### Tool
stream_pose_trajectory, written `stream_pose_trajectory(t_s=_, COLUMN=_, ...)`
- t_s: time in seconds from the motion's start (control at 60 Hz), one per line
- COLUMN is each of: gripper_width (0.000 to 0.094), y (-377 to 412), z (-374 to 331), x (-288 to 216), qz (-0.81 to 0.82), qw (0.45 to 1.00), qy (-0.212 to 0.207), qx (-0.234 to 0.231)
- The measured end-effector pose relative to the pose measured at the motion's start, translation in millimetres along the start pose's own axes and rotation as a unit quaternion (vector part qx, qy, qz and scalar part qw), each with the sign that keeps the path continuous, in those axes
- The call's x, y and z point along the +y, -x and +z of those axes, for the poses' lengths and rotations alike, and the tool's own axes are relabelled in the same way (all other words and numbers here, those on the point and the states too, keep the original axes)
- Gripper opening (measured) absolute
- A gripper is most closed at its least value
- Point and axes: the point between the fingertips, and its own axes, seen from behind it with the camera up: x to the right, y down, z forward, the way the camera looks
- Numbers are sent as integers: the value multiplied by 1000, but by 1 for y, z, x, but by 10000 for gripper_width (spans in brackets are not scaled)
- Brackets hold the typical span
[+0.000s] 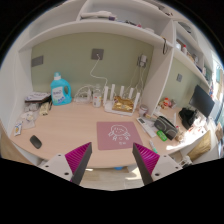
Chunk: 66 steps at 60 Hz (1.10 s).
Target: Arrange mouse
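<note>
Light wooden worktop (70,125), rounded front edge, beneath white wall shelves (110,25). Pink rectangular mouse mat (114,134) with a printed figure, flat on the worktop just ahead of the fingers. Blue detergent bottle (61,91), upright at the back. Hand-held gripper (112,163): magenta-padded fingers spread wide, holding nothing. Small black computer mouse (36,142), on the worktop beyond the left-side finger, well apart from the mat.

A: What is that dark thing (36,142) on the desk's (70,125) left side?
B: Too small to tell. A mouse, perhaps.
A: And the monitor (203,100)?
B: Cut off at the edge, with the clutter (167,126) below it unreadable.
</note>
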Motion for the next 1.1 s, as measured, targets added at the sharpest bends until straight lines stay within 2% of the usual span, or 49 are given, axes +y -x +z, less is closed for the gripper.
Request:
stream_pose_trajectory(t_s=0.217, gripper_width=848, y=19, z=-4, x=26, qz=5, qw=999, qy=19, qx=28)
stream_pose_trajectory(t_s=0.367, gripper_width=846, y=85, z=-8, x=63, qz=10, qw=999, qy=30, qx=22)
stream_pose_trajectory(t_s=0.533, gripper_width=844, y=206, z=-2, x=102, qz=18, qw=998, qy=43, qx=-29)
stream_pose_trajectory(t_s=0.767, gripper_width=843, y=356, z=50, x=115, qz=-17, qw=993, qy=38, qx=-107)
stream_pose_trajectory(t_s=1.0, gripper_width=843, y=420, z=117, x=112, qz=-56, qw=990, qy=37, qx=-123)
stream_pose_trajectory(t_s=1.1, gripper_width=847, y=436, z=136, x=95, qz=-64, qw=987, qy=31, qx=-141)
